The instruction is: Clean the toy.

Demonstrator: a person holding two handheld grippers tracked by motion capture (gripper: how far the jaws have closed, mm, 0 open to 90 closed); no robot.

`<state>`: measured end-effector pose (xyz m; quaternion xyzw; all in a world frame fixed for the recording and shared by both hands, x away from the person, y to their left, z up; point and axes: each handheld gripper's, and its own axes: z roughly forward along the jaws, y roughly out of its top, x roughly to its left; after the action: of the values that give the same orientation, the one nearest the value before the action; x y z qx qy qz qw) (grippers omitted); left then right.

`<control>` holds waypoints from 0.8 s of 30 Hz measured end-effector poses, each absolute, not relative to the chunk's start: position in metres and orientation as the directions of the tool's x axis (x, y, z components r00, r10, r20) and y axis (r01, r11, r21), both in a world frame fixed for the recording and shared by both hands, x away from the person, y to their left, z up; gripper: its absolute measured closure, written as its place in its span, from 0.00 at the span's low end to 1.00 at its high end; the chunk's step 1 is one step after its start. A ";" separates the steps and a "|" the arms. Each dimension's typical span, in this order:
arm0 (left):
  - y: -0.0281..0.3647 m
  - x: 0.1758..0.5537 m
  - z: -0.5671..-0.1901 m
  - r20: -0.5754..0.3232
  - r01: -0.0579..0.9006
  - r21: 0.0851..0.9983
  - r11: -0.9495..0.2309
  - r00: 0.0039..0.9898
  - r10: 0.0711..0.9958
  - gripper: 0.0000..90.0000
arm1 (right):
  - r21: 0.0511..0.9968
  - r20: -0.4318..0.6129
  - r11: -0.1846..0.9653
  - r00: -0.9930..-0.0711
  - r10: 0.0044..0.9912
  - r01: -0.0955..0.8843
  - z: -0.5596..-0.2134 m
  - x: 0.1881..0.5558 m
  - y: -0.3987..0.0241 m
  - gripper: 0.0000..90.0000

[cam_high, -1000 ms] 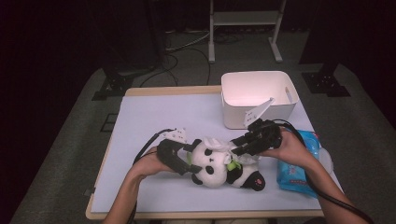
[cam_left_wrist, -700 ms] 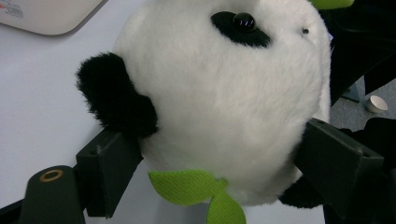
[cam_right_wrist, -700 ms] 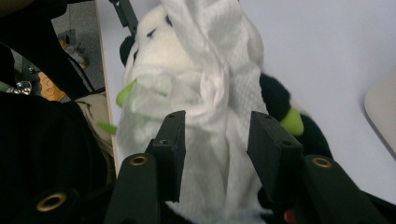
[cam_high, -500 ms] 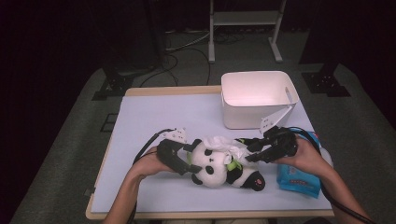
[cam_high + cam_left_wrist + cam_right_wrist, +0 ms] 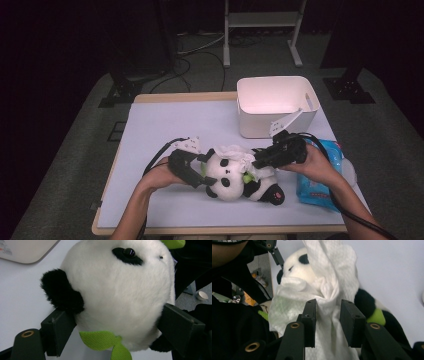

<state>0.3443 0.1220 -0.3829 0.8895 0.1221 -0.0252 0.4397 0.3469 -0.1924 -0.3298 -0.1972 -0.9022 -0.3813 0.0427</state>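
Note:
A black-and-white plush panda [image 5: 231, 176] with green leaf trim lies on the pale table [image 5: 165, 125], head to the left. My left gripper [image 5: 202, 171] clamps the panda's head [image 5: 120, 290] from both sides, pads [image 5: 58, 330] pressed into the fur. A crumpled white wipe [image 5: 239, 155] is draped over the panda's face and chest. My right gripper [image 5: 258, 162] reaches in from the right. In the right gripper view its jaws have just been closing, and the bunched wipe [image 5: 329, 272] fills the gap at the right gripper [image 5: 328, 315], pinched between its pads.
A white plastic bin [image 5: 277, 102] stands at the back right of the table. A blue pack of wipes [image 5: 317, 182] lies under my right wrist by the right edge. Cables trail from both grippers. Dark floor and stands surround the table.
My right gripper has shifted right and slightly down beside the panda, and its jaws have narrowed on the wipe. The left gripper and the panda's head have stayed put.

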 end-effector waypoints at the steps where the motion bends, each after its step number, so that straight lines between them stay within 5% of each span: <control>1: 0.121 0.344 -0.382 -0.150 0.238 0.778 -0.582 0.969 0.196 0.18 | 0.670 0.226 0.634 -0.920 0.321 0.386 -0.330 0.348 -0.190 0.72; 14: 0.119 0.342 -0.381 -0.141 0.230 0.772 -0.592 0.971 0.194 0.18 | 0.683 0.178 0.653 -0.941 0.287 0.328 -0.330 0.351 -0.158 0.72; 24: 0.120 0.343 -0.385 -0.152 0.243 0.767 -0.593 0.968 0.199 0.18 | 0.679 0.170 0.669 -0.951 0.258 0.303 -0.333 0.347 -0.152 0.91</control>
<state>0.3434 0.1198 -0.3847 0.8922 0.1238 -0.0251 0.4336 0.3467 -0.1520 -0.3333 -0.1536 -0.9129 -0.3770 0.0297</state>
